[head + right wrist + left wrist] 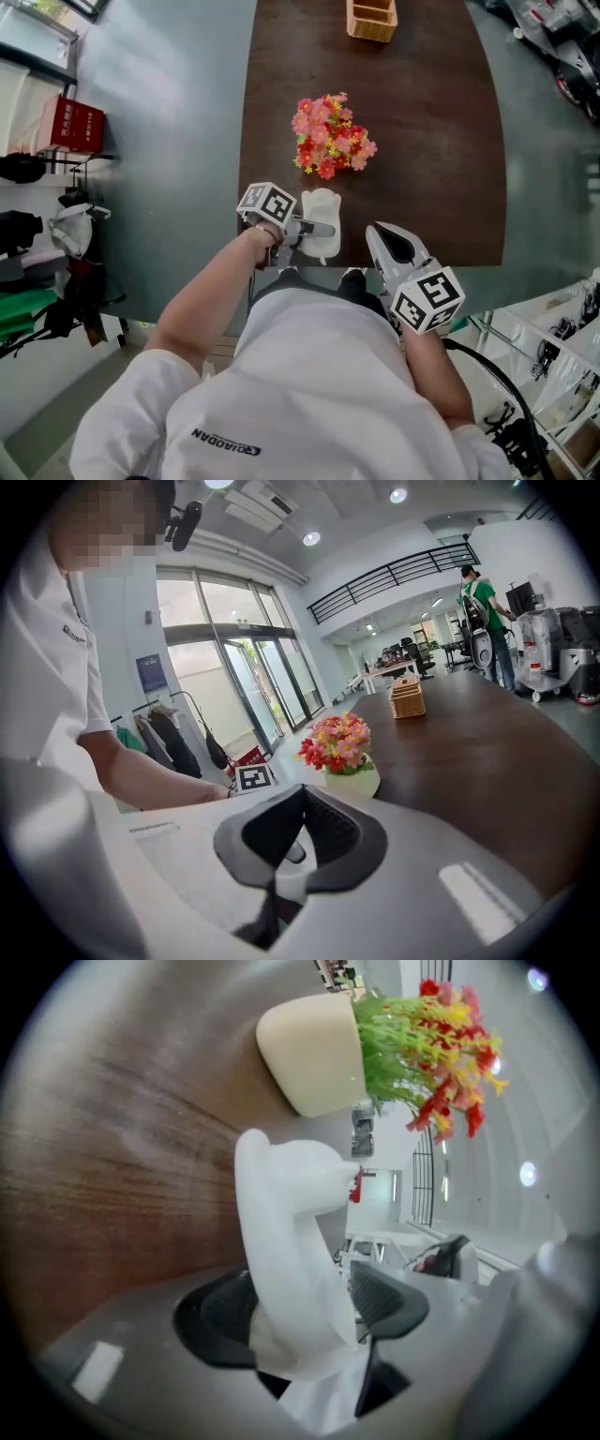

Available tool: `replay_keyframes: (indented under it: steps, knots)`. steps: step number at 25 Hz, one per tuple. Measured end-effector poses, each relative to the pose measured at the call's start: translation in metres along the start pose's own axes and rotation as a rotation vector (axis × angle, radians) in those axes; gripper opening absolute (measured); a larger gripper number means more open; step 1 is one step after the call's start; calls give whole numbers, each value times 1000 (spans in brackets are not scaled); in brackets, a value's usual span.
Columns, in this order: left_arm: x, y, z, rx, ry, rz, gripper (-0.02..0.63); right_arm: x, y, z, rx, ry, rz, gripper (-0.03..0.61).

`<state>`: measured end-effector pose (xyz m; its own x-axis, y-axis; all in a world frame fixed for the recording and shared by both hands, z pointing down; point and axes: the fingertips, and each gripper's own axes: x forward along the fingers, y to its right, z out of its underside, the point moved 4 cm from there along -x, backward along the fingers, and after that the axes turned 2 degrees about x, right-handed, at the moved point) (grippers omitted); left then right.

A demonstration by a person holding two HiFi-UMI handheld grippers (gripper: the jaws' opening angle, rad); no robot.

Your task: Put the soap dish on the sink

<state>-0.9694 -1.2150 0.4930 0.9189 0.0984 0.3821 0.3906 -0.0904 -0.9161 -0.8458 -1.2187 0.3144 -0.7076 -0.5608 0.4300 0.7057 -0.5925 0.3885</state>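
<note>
On the near edge of the dark wooden desk point(422, 141), just in front of you, lies the white soap dish point(323, 211). Your left tongs point(317, 229) reach over that edge to it, their marker cube point(267, 204) just left of the dish. The left gripper view is rolled on its side, with the wood filling its left half. In it the dish point(291, 1269) stands between the two dark pads point(216, 1312). The tongs are spread wide, one pad on each side of the dish, and neither pad visibly squeezes it.

Your right tongs point(300, 794) are held to the right of the dish and apart from it, above the desk's near edge. They are closed, tips meeting, and they grip nothing. The right gripper view looks along the desk top and catches your left forearm and the left cube point(253, 778) at its left.

Beyond the dish, near the middle of the desk, stands a cream pot point(314, 1054) of red, pink and yellow artificial flowers point(330, 136), well clear of both tongs. A small wooden basket point(372, 19) sits at the far end of the desk. A person in a green top point(483, 597) stands in the background of the hall.
</note>
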Motion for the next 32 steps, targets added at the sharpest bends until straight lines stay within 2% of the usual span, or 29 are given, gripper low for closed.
replay_keyframes:
  steps: [4, 7, 10, 12, 14, 17, 19, 20, 24, 29, 32]
  knots:
    - [-4, 7, -2, 13, 37, 0, 382, 0, -3, 0, -8, 3, -10, 2]
    - [-8, 13, -1, 120, 64, -69, 434, -1, -6, 0, -12, 7, -16, 2]
    - [-11, 12, -2, 217, 99, -166, 432, 1, -8, 3, -22, -2, -21, 2]
    - [-13, 9, -3, 219, 137, -164, 379, 10, -4, 16, -33, -43, -15, 2]
    - [-12, 7, -2, 192, 159, -123, 373, 27, 7, 39, -26, -120, 1, 2]
    - [-9, 9, -1, 209, 164, -100, 370, 54, 26, 74, 59, -223, 2, 2]
    - [-10, 10, -1, 219, 162, -97, 370, 70, 30, 86, 112, -267, -16, 65]
    - [-10, 11, -1, 221, 163, -95, 368, 78, 31, 90, 126, -288, -21, 72]
    - [-11, 12, -2, 232, 162, -94, 368, 103, 39, 97, 166, -365, 1, 86]
    - [-10, 11, 0, 243, 166, -87, 368, 113, 45, 103, 322, -418, -12, 91]
    - [-10, 12, -1, 248, 174, -83, 368, 118, 46, 103, 380, -439, -15, 91]
